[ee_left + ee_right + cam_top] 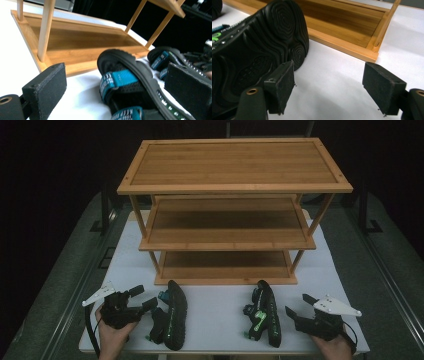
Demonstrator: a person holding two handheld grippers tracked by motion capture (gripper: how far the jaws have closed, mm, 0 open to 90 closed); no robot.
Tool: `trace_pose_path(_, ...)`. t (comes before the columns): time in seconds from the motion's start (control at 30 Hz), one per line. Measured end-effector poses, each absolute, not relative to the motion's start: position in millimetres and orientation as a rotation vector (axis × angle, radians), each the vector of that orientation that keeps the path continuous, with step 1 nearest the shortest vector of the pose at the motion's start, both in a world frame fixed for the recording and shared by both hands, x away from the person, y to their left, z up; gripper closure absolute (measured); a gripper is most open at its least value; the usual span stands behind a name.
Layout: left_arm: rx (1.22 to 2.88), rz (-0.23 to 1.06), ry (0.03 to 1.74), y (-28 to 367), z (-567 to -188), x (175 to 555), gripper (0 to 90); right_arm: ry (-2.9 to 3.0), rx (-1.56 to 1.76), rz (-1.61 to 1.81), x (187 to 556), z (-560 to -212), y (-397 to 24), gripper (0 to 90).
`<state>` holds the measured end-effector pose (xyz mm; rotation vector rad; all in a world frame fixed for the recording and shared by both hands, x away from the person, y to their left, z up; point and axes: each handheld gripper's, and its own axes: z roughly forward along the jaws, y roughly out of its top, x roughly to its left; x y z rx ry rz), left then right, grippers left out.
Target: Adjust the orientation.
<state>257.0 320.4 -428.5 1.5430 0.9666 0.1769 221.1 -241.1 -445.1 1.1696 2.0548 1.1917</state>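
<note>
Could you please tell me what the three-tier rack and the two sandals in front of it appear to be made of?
The three-tier light-brown rack looks like bamboo or similar wood with a smooth satin finish: fine straight grain and jointed posts show. The two black sandals seem to have matte rubber or foam soles, with moulded tread swirls visible in the right gripper view, and woven fabric straps, teal on one.

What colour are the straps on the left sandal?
Teal-blue straps on the black left sandal; clearest in the left gripper view.

A white table (215, 320) stands on grey flooring (60, 270). The surrounding room is black and unlit.
</note>
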Motion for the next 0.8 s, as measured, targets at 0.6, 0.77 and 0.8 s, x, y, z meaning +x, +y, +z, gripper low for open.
trace_pose_path(0.6,1.581,0.170,0.920,312,-425,254,3.6,2.034,1.197,1.199,219,-443,-244,25.1)
trace_pose_path(0.77,1.584,0.173,0.908,308,-423,255,3.6,2.046,1.189,1.198,219,-443,-244,25.1)
trace_pose_path(0.8,1.588,0.169,0.904,307,-423,255,3.7,2.048,1.188,1.196,219,-443,-244,25.1)
